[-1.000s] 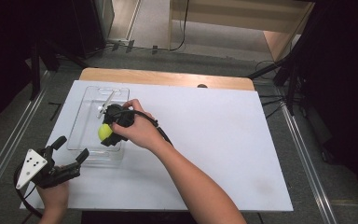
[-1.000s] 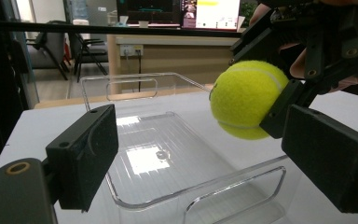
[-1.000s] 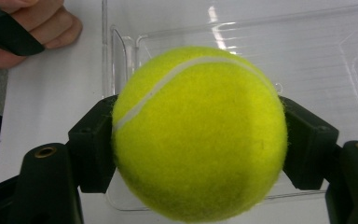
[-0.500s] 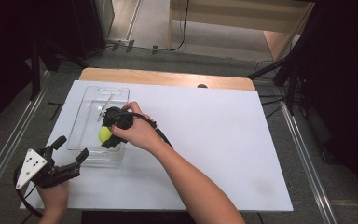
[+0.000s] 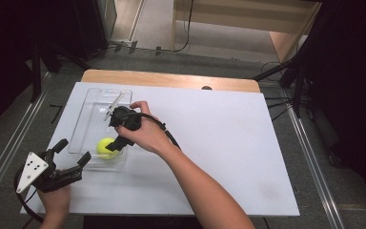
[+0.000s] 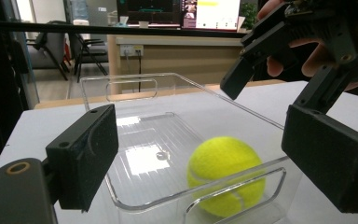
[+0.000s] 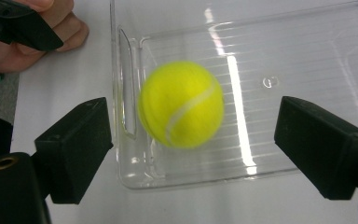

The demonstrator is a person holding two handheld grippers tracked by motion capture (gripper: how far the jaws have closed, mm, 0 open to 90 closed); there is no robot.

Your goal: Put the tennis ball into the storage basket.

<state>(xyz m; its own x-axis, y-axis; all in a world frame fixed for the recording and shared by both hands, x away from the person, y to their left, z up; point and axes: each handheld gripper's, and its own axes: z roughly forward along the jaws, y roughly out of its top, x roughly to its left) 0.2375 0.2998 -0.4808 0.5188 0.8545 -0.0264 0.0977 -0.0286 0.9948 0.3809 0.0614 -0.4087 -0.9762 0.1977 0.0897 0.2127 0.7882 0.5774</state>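
Wide bare bench [image 5: 228,143] to the right of the clear tray [image 5: 89,119], open for a pass. Open top over the tray, far half bare inside, near end taken by the tennis ball [image 5: 106,146] against the handle wall. Right tool [image 5: 116,131] above the ball with jaws apart, blocking approach from the tray's right side. Left tool [image 5: 71,153] spread just off the tray's near-left corner, with only a narrow strip of bench between.

We see two black handheld grippers. Left gripper [image 5: 71,153]: grey three-cornered plate with dark dots on top, black cable looping below it. Right gripper [image 5: 116,143]: black cable trailing along the forearm. Jaws are blocky black pads; brass-coloured screw bushing at each near jaw base. Arms bare, no sleeves.
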